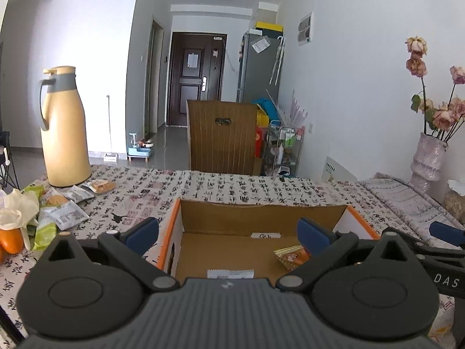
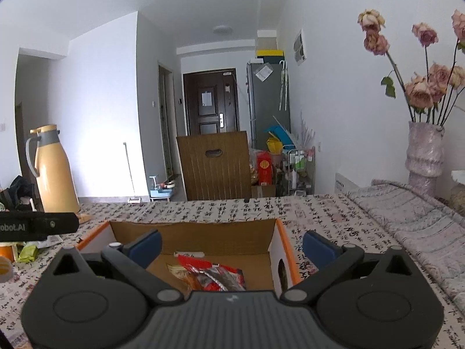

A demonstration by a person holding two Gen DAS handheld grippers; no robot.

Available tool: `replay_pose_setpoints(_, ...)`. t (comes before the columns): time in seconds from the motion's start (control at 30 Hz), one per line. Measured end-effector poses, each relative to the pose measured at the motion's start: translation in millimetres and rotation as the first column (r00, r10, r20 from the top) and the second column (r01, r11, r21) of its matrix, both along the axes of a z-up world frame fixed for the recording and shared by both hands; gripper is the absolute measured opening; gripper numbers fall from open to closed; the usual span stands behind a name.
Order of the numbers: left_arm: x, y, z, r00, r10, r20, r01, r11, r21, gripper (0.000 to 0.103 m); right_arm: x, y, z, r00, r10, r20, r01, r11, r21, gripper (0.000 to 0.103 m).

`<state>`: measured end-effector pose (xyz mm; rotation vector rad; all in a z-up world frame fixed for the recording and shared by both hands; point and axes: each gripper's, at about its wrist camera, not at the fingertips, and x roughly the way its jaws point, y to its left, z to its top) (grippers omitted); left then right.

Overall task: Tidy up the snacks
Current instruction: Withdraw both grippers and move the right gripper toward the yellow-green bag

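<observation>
An open cardboard box [image 1: 261,215] with orange rims sits on the patterned tablecloth. Inside it lie an orange snack packet [image 1: 292,257] and a white packet [image 1: 231,274]. In the right wrist view the same box [image 2: 191,234] holds red and orange snack packets [image 2: 213,276]. My left gripper [image 1: 228,234] hovers over the box's near side, jaws wide open and empty. My right gripper [image 2: 232,247] also stands wide open with nothing between its blue pads, straddling the box's right wall. Several loose snack packets [image 1: 68,203] lie on the cloth at the left.
A tall yellow thermos [image 1: 64,128] stands at the table's far left. A vase of dried roses [image 1: 428,157] stands at the right beside a folded grey cloth [image 2: 412,218]. A wooden chair back [image 1: 222,136] rises behind the table. A white glove and orange object [image 1: 13,226] lie far left.
</observation>
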<state>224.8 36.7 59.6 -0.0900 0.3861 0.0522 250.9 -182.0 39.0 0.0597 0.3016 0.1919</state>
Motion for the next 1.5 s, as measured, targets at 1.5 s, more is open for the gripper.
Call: replay_pose_setpoints(1.5,-140,28,-77,0.99,0.009,-0.143,-0.014,1.0,-0.028,0.103,-119,-40,-84,0.957,-0.042,-0.288,0.019,0.996,-0.081,0.08)
